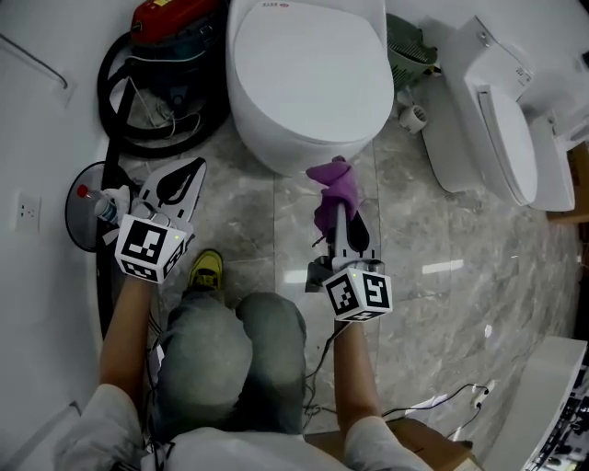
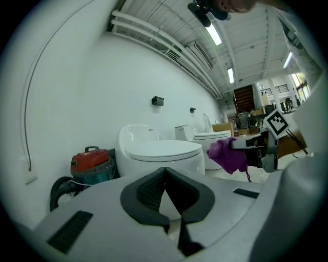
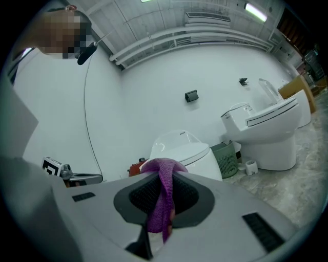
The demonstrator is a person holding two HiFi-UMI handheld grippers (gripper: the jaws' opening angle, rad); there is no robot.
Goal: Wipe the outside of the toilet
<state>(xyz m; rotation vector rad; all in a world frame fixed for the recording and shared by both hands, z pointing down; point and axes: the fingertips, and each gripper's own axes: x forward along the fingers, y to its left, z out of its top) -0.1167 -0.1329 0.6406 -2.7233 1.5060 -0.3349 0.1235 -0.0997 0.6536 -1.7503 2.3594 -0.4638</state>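
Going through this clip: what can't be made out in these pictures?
Toilet rear: cut off by the head view's top edge.
Toilet base: hidden by the left tongs in the left gripper view, by the right tongs and cloth in the right gripper view.
Red logo on the toilet: too small to read, head view.
Cloth-toilet contact: unclear, head view.

head cam: steep down | gripper cams: low, fwd | shared: toilet (image 1: 308, 83)

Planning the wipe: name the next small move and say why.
Probably ease the right gripper forward to press the purple cloth against the toilet: the cloth is clamped in its jaws and sits by the bowl's front, contact not evident.
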